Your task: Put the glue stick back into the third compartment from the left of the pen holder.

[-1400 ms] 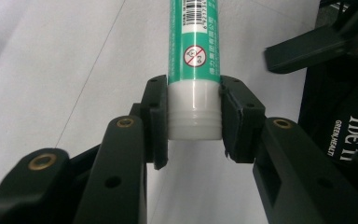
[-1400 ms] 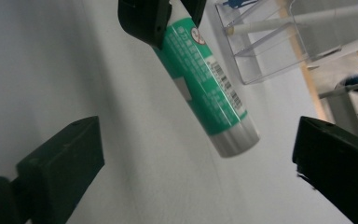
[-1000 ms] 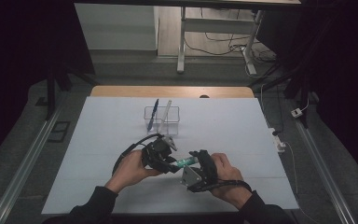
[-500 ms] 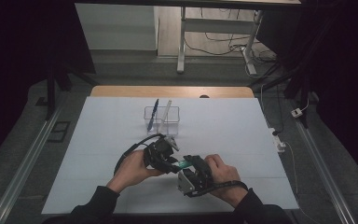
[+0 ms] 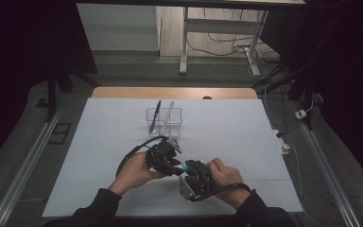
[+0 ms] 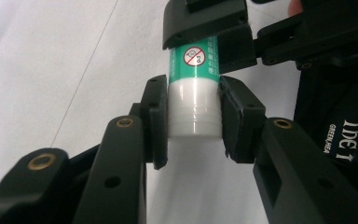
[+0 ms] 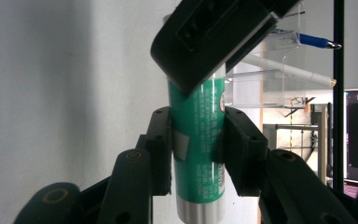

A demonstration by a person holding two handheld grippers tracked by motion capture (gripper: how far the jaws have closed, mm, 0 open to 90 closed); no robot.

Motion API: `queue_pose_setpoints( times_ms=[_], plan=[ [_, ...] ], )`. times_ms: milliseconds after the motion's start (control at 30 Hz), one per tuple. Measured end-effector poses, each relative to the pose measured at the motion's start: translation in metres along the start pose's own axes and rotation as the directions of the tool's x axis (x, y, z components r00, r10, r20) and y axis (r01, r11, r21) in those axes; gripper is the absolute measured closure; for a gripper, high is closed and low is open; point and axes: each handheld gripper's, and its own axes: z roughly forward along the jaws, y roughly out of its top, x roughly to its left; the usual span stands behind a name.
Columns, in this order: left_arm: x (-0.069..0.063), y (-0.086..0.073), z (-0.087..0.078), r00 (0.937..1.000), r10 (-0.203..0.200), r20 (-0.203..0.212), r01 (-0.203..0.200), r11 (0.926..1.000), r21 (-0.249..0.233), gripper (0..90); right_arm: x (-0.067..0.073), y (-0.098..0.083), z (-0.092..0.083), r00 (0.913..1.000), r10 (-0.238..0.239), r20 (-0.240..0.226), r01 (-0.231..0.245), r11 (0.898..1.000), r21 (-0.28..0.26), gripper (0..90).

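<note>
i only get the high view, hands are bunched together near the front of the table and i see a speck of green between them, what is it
Observer: A green glue stick with a white cap, going by the two gripper views.
Operator: who has which end
Observer: The left hand-held gripper is clamped on the white cap.
Operator: and the right one
Observer: The right hand-held gripper has just been closing, and its pads now press the green barrel on both sides.
Operator: is the cap off yet
Observer: No, in the left gripper view the cap sits flush against the green barrel.
</note>
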Motion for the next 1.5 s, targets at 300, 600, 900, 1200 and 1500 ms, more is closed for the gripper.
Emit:
queue_pose_setpoints(
  times_ms=[300,600,900,1200,1500],
  plan=[
    [0.004,-0.006,-0.007,0.9993,-0.024,-0.028,0.022,0.9968,-0.077,49.4,-0.01,-0.004,-0.003,0.9955,0.086,-0.04,-0.086,0.996,-0.016,66.4],
    [0.011,-0.022,-0.018,0.9945,-0.094,-0.047,0.083,0.9773,-0.195,24.7,-0.019,-0.011,-0.006,0.9802,0.178,-0.086,-0.18,0.984,-0.013,66.3],
    [0.012,-0.037,-0.03,0.9853,-0.156,-0.07,0.133,0.9577,-0.255,11.8,-0.032,-0.019,-0.005,0.9503,0.288,-0.118,-0.293,0.956,-0.025,66.3],
    [0.011,-0.052,-0.041,0.9814,-0.179,-0.07,0.147,0.9341,-0.325,2.5,-0.049,-0.028,-0.003,0.8819,0.435,-0.182,-0.449,0.893,-0.042,66.3],
    [0.005,-0.072,-0.047,0.9812,-0.175,-0.081,0.135,0.9245,-0.356,0.0,-0.062,-0.033,-0.001,0.7819,0.574,-0.243,-0.607,0.79,-0.088,66.3]
  ],
)
